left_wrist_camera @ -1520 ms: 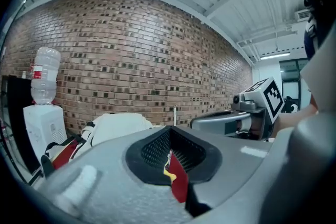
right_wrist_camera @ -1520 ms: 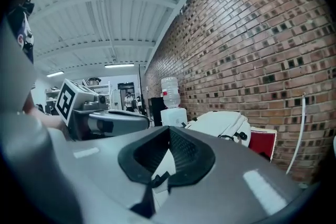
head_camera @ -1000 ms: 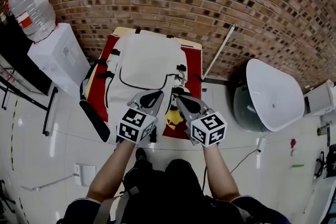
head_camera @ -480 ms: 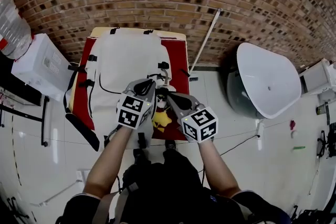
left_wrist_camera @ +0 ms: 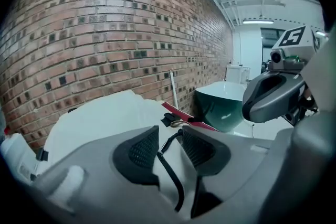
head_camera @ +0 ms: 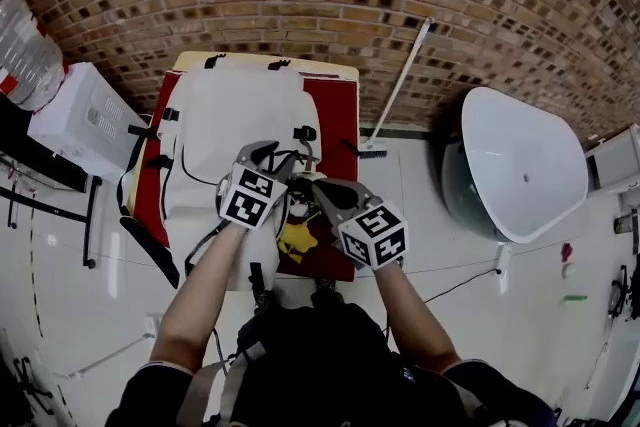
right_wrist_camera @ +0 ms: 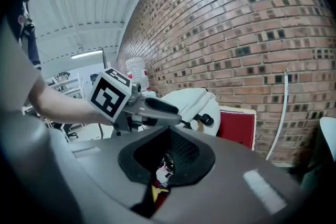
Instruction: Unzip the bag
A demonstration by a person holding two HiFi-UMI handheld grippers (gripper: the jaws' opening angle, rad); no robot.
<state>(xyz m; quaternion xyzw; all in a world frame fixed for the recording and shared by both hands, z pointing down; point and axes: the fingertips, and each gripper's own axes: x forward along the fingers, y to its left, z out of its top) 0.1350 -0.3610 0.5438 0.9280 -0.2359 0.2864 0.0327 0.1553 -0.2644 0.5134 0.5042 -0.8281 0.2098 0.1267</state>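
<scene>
A white backpack [head_camera: 245,115] with black straps and zip lies flat on a red mat [head_camera: 342,110], its top toward the brick wall. My left gripper [head_camera: 274,153] hovers over the bag's lower right part, by the black zip line. Its jaws are opening; in the left gripper view [left_wrist_camera: 170,147] a black cord [left_wrist_camera: 171,178] runs loosely between the pads, which do not press on it. My right gripper [head_camera: 305,186] sits just right of it, shut, with a small white and black bit of the bag [right_wrist_camera: 166,164] pinched at the pad tips [right_wrist_camera: 181,157].
A yellow toy [head_camera: 295,241] lies at the bag's near end under the grippers. A white water dispenser [head_camera: 80,115] stands at the left, a large white and green tub chair [head_camera: 520,170] at the right. A white pole [head_camera: 400,85] leans on the brick wall.
The left jaws have come apart and let go of the black cord. Both grippers have stayed close together over the bag's lower right.
</scene>
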